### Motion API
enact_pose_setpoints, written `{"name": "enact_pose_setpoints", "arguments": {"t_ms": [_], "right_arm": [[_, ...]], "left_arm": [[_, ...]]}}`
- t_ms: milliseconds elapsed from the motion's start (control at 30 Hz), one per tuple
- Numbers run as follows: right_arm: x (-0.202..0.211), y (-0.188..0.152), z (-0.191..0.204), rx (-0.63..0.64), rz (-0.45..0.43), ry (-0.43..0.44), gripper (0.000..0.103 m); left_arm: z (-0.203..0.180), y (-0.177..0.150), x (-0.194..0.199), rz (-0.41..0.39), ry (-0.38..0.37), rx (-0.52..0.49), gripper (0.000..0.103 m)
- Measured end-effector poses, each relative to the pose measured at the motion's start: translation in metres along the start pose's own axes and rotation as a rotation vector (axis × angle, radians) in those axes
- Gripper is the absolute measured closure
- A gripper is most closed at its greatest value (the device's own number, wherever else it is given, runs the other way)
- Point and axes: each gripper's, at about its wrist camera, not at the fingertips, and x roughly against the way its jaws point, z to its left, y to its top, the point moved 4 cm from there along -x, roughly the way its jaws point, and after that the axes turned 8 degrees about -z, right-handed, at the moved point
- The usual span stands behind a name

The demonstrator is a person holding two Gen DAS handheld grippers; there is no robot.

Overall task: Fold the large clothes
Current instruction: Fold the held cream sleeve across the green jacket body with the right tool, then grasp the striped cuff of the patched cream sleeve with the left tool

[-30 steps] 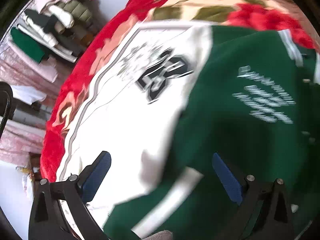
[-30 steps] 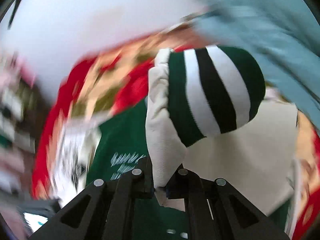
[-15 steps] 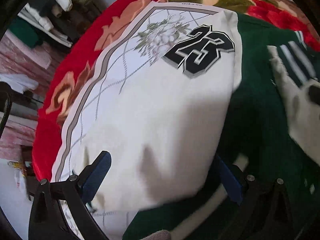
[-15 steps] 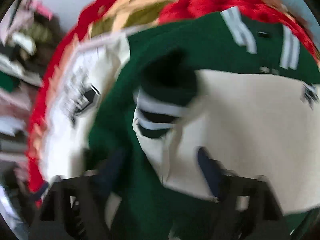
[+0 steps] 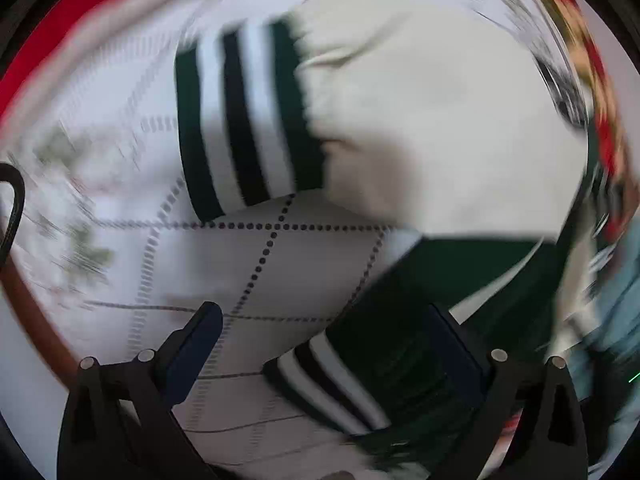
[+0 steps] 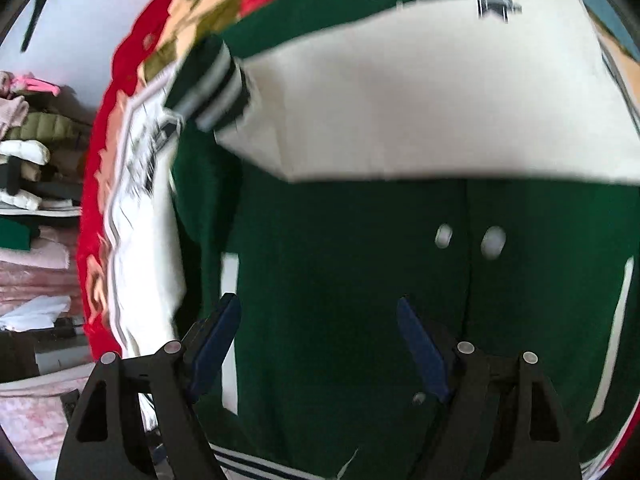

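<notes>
Sleeve released; right claw spread.

A second ago my right claw was pinched on the cream sleeve, its striped cuff hanging upright — now its fingers stand apart and the sleeve lies flat across the green jacket. My left claw has swung from the chest down to the jacket's striped hem — the view there blurs.

Left wrist view motion-blurred; floral blanket smeared at right. Jacket cut off by near edge; chest patch unreadable.
</notes>
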Motion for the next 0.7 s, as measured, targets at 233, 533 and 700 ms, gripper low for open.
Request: {"name": "enact_pose_setpoints", "arguments": {"t_ms": [233,533,700], "right_arm": [[-0.015,-0.019,0.011,-0.015,0.006,-0.043,0.021],[-0.015,0.0,0.048,0.036,-0.026,-0.08,0.021],[-0.016,0.041,0.077,0.052,-0.116,-0.059,0.022]], "left_arm": [[0.014,0.053,-0.007,-0.131,-0.136,0.284,0.015],[-0.011,0.15,0.034,-0.423,-0.05,0.106,0.084],[-0.015,0.218,0.041,-0.518,-0.014,0.005,0.084]]}}
